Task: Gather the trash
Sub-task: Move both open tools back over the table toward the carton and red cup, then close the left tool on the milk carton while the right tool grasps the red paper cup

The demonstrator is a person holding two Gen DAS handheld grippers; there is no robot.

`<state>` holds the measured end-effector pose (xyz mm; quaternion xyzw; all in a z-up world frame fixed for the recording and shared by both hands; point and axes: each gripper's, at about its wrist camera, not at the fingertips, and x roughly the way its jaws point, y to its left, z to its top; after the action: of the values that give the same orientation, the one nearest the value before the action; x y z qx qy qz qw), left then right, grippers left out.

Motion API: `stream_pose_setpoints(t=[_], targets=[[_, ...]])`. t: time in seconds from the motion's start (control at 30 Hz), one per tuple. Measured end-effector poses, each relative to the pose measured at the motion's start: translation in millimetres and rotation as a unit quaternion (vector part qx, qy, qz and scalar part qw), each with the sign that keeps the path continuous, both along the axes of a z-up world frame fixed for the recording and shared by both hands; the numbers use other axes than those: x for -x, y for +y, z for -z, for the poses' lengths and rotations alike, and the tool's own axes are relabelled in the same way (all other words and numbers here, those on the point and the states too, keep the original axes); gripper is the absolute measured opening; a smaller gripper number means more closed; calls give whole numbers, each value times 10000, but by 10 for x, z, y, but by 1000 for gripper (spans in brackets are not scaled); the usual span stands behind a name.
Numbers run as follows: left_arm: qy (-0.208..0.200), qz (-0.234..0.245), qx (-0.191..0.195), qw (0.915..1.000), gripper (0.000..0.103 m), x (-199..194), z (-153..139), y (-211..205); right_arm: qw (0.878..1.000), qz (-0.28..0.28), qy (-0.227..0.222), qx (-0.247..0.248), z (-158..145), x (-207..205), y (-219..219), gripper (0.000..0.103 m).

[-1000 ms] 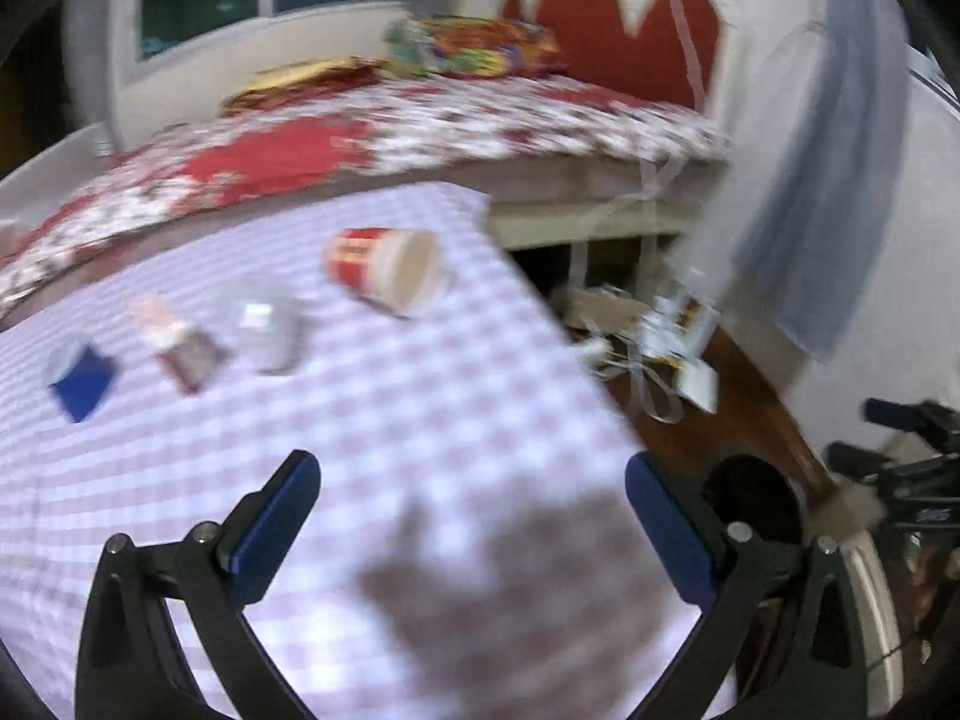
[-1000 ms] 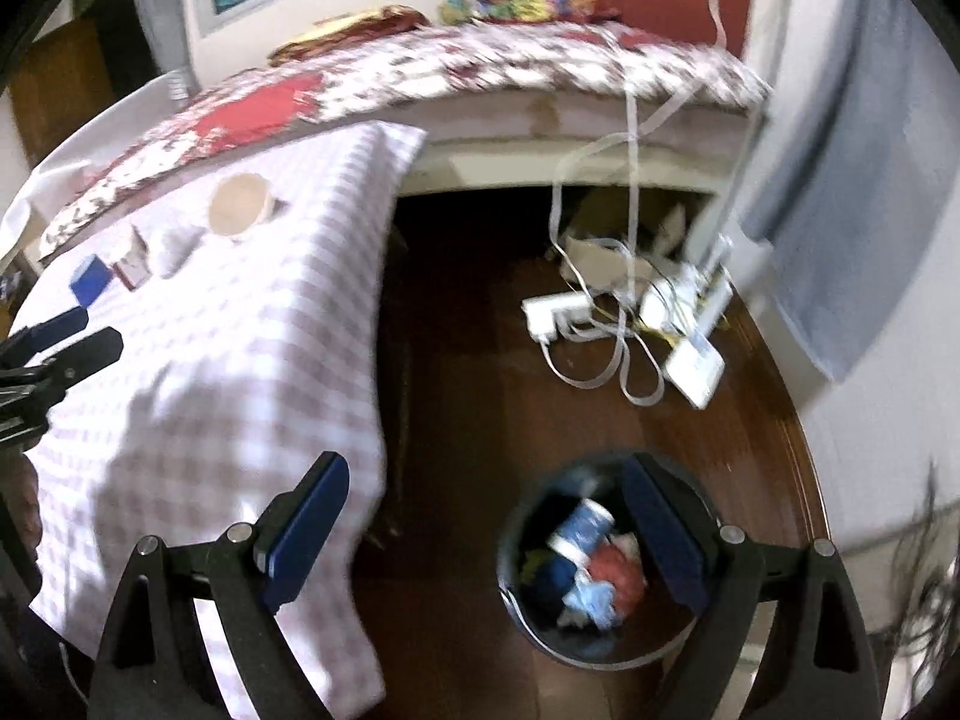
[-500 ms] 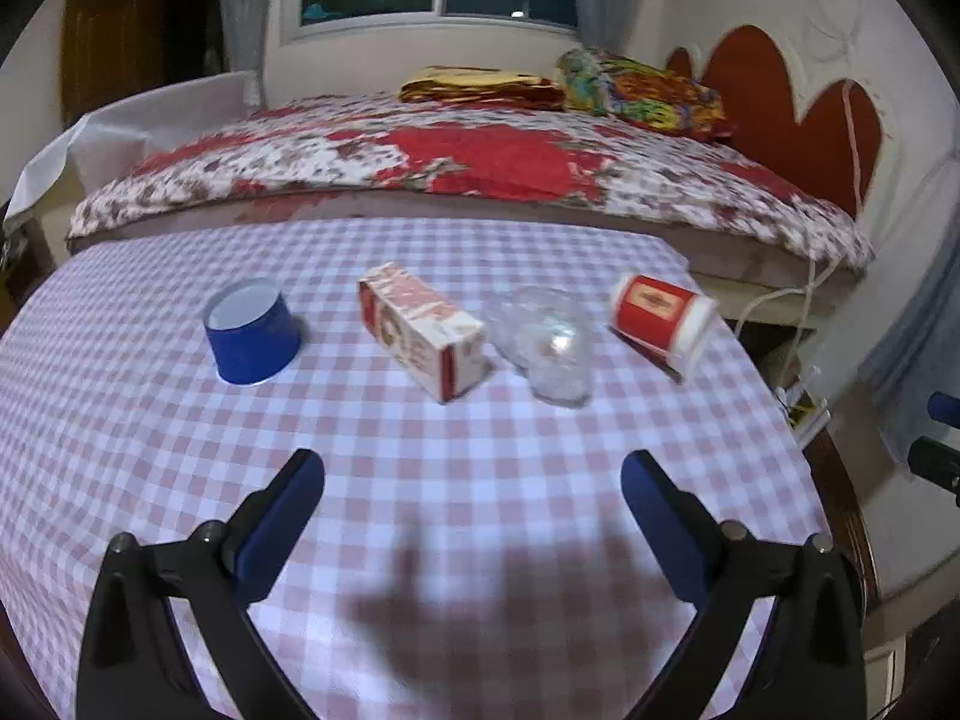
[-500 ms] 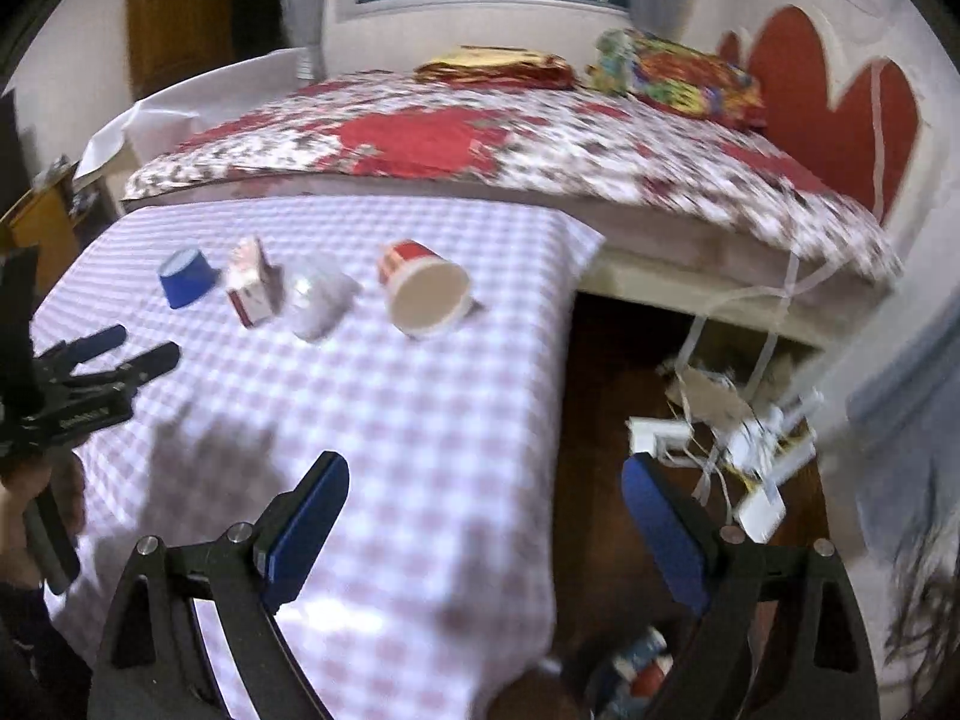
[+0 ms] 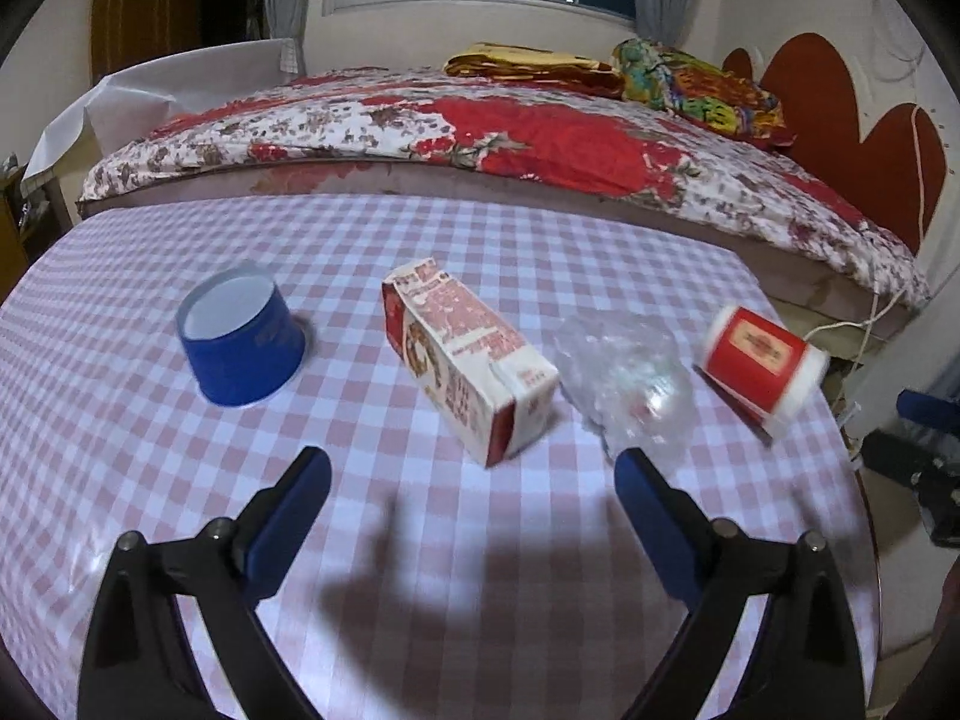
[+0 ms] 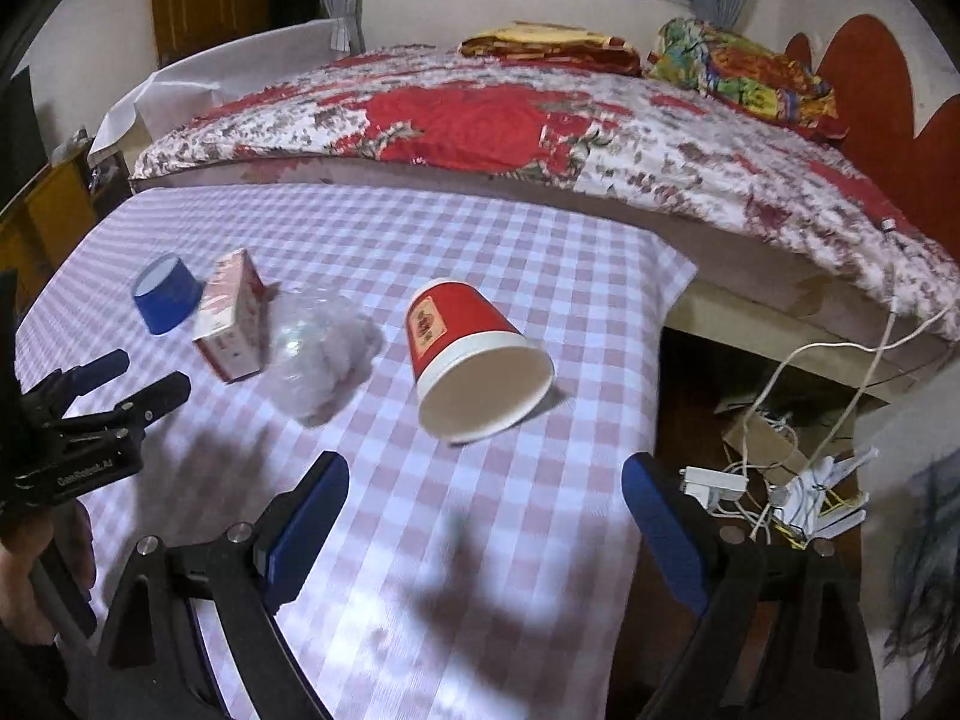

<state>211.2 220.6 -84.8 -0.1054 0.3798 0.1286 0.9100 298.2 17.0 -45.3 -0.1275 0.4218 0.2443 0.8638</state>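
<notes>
Red paper cup: on its side, empty, ahead of released right gripper jaws; left gripper jaws narrowing, nothing between; blue cup inverted.

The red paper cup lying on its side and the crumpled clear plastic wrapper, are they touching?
Apart. The right wrist view shows a strip of bare checked tablecloth between the red paper cup and the crumpled clear plastic wrapper.

Colours and patterns across table and bed

The tablecloth is checked in pale pink and white. A cup is coloured deep blue, a carton is printed red on white, a crumpled wrapper is clear, and a paper cup is red with a white rim. The bedspread is patterned with red flowers on white.
</notes>
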Motion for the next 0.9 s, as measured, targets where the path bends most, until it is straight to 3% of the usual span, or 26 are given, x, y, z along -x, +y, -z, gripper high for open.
stream_pose_setpoints(t=[0.43,0.7,0.9], targets=[[276,-172,-109,9994,95,-575,243,105,9984,-532,185,105,422,-554,381,94],[371,-303,-293,9984,92,-347,276,380,9962,-819,306,-8,454,-518,447,93],[339,-343,-166,9987,88,-251,286,518,9962,-839,220,22,448,-449,515,90]])
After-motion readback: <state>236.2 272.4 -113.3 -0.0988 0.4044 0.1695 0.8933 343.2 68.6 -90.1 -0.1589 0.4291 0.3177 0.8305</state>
